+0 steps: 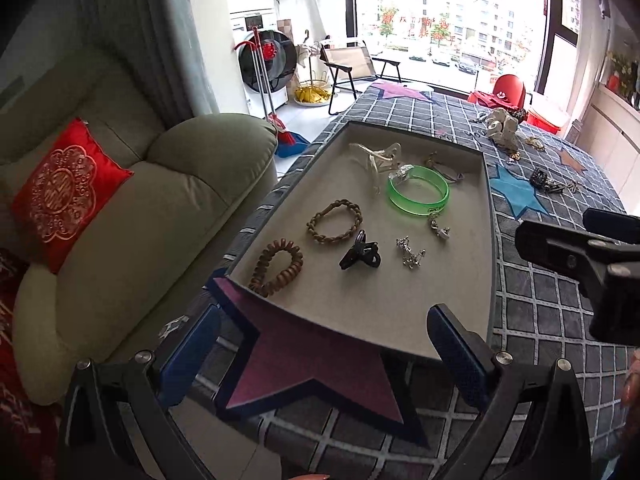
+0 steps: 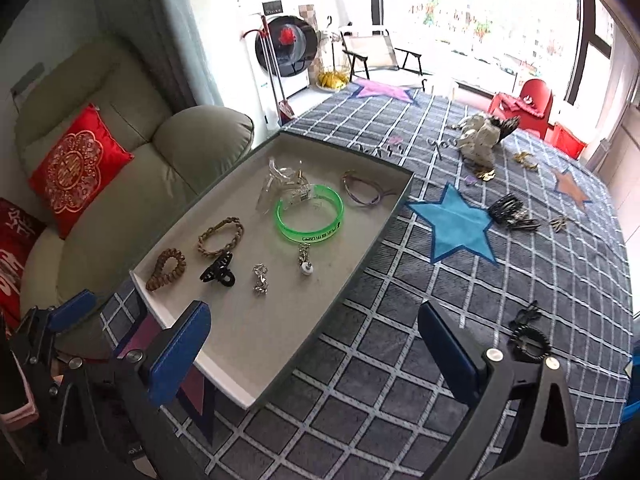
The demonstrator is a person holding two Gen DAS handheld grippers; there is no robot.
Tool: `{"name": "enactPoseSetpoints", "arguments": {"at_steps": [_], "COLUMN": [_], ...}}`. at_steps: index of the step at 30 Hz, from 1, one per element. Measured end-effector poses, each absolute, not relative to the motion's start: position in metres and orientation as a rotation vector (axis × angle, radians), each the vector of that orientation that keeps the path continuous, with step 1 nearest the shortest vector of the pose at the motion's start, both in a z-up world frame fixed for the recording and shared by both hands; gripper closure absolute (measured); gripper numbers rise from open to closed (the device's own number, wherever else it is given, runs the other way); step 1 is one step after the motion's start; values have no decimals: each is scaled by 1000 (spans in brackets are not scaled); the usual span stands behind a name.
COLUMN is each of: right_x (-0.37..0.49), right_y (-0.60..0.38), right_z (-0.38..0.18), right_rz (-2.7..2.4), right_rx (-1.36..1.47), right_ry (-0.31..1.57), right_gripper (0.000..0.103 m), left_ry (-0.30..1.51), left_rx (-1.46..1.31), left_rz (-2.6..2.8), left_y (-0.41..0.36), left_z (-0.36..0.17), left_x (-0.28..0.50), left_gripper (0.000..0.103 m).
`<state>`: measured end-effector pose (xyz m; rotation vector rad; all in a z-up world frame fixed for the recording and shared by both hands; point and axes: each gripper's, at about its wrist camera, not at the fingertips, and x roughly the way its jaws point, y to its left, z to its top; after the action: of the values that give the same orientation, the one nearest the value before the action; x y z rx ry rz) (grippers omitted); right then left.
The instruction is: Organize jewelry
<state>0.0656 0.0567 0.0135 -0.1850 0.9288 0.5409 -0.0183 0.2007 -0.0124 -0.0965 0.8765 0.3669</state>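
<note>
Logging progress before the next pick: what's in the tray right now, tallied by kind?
In the tray:
Bracelets and bangles: 3 (green bangle, braided bracelet, brown beaded bracelet)
Hair claws: 2 (black claw, clear claw)
Cord loops: 1 (purple cord)
Small silver charm pieces: 2 (one, another)
Total: 8

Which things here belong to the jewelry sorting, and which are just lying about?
Belongs to the job:
shallow grey tray
translucent green bangle
black claw hair clip
braided tan bracelet
loose black hair clips on the cloth

Just lying about:
red embroidered cushion
beige sofa
red plastic chair
</note>
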Motion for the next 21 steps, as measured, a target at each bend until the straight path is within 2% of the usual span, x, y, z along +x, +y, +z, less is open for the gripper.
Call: {"name": "enactPoseSetpoints", "arguments": {"at_steps": [21], "right_x": [25], "right_y": [34], "right_z": [33], "right_rz": [468], "right_rx": [-195], "right_ry": [854], "right_gripper": [0], "left_ry": [838], "left_rx": [-122], "left_rz": [418], "left_y": [192], "left_z": [16], "left_x": [-56], "left_gripper": [0]}}
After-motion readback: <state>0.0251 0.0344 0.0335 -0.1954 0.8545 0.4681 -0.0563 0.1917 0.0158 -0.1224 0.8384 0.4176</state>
